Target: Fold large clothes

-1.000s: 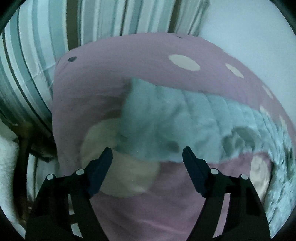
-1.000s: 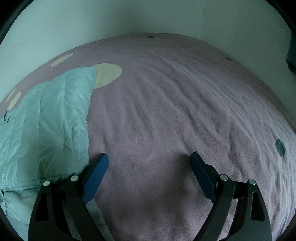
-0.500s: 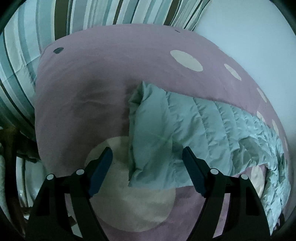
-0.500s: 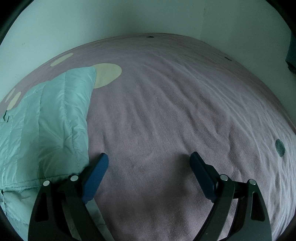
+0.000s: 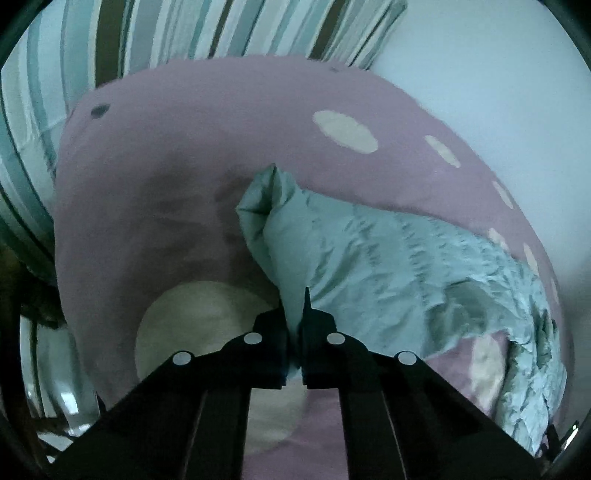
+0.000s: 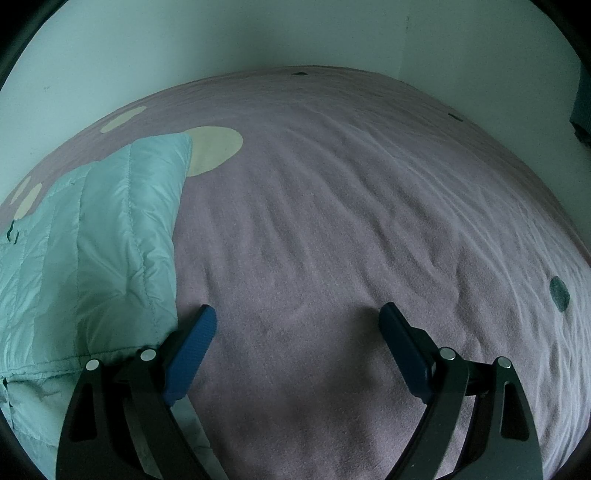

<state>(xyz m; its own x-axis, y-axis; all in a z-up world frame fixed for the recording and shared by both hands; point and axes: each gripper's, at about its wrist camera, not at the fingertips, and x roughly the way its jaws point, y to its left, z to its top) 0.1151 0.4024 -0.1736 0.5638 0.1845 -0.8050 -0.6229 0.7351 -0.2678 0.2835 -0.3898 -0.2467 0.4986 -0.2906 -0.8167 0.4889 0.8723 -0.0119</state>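
A pale teal quilted jacket (image 5: 388, 266) lies on a mauve bedspread (image 5: 155, 192) with cream dots. My left gripper (image 5: 294, 325) is shut on the near corner of the jacket's end, which is lifted and bunched towards the camera. In the right wrist view the jacket's other flat end (image 6: 92, 240) lies at the left. My right gripper (image 6: 295, 328) is open and empty, low over the bedspread (image 6: 351, 221), with its left finger beside the jacket's edge.
Striped curtains (image 5: 110, 48) hang beyond the bed's far left edge. A pale wall (image 6: 258, 33) runs behind the bed. A large cream dot (image 5: 199, 325) lies under the left gripper. The bedspread to the right of the jacket is bare.
My left gripper has closed on the jacket's near corner and raised it, so the fabric now bunches. My right gripper has stayed still and open.
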